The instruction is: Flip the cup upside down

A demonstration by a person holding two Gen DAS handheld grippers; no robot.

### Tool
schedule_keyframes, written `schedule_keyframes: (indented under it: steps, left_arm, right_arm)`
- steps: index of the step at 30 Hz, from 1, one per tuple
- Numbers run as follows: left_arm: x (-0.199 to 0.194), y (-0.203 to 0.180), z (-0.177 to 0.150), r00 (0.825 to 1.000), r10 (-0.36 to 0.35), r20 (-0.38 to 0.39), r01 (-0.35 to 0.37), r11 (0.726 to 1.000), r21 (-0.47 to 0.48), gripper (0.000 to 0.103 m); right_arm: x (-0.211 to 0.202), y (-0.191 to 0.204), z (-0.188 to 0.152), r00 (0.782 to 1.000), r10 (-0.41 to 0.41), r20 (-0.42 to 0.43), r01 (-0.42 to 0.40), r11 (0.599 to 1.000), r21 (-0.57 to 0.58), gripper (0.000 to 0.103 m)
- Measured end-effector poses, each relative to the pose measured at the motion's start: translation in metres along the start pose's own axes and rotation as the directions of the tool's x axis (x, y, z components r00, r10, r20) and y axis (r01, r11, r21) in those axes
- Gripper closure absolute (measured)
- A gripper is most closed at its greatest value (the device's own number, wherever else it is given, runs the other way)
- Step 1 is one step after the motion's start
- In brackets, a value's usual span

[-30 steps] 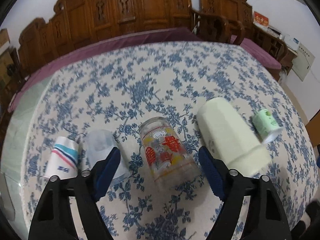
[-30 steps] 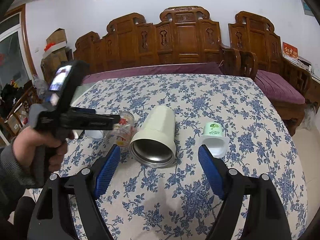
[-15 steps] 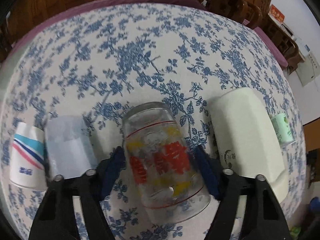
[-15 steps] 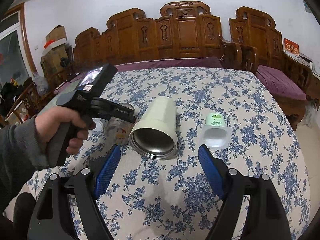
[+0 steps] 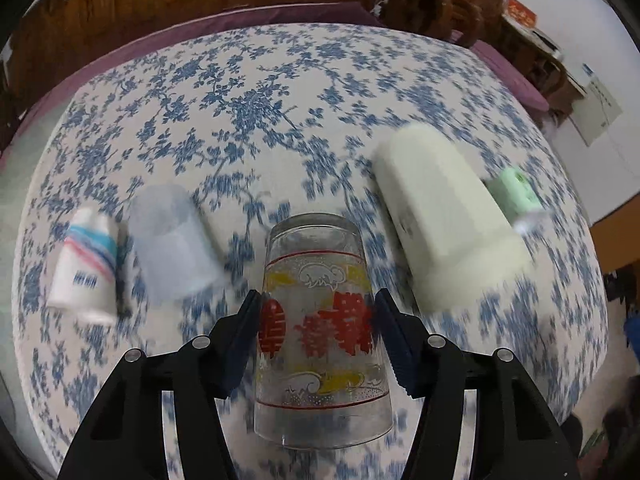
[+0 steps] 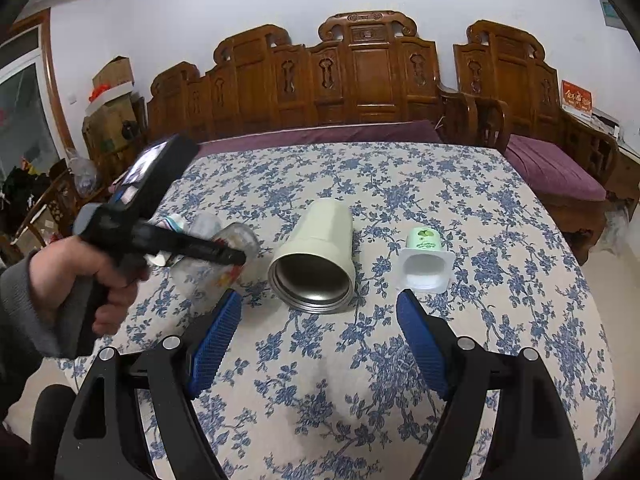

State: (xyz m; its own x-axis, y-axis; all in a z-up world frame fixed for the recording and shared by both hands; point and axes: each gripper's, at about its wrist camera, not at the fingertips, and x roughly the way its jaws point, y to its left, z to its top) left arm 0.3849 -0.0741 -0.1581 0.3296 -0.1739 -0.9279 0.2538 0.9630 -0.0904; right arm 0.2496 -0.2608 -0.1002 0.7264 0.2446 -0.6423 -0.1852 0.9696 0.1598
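Note:
A clear glass cup (image 5: 320, 328) with red and yellow print sits between the blue pads of my left gripper (image 5: 318, 340), which is shut on it; its open mouth faces the camera and its base points away. In the right wrist view the same glass (image 6: 224, 252) is held just above the tablecloth, tilted, by the left gripper (image 6: 236, 258). My right gripper (image 6: 318, 344) is open and empty, low over the near part of the table.
On the blue-flowered tablecloth (image 6: 400, 184) lie a cream tumbler (image 6: 316, 256) on its side, a green yoghurt pot (image 6: 425, 258), a frosted plastic cup (image 5: 172, 244) and a striped paper cup (image 5: 86, 264). Carved wooden chairs (image 6: 360, 72) stand behind the table.
My left gripper closed on the glass and lifted it off the cloth, tilting it. The right gripper has stayed open and almost still.

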Motion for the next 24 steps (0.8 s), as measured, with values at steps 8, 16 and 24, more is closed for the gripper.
schedule_keyframes:
  steps: [8, 16, 24]
  left_arm:
    - [-0.024, -0.020, -0.066, 1.000, -0.010, 0.021, 0.009, 0.999, 0.049, 0.048]
    - [-0.011, -0.024, -0.094, 1.000, -0.004, -0.014, 0.004, 0.999, 0.050, 0.048]
    - [-0.038, -0.011, -0.103, 0.999, -0.012, 0.045, 0.011, 1.000, 0.030, 0.047]
  right_arm:
    - [-0.028, 0.010, -0.019, 1.000, -0.002, 0.008, 0.002, 1.000, 0.001, 0.021]
    - [-0.038, 0.016, -0.031, 1.000, -0.018, -0.009, 0.018, 1.000, -0.006, 0.021]
    - [-0.044, 0.026, -0.032, 0.999, -0.039, -0.011, 0.039, 0.999, -0.024, 0.021]
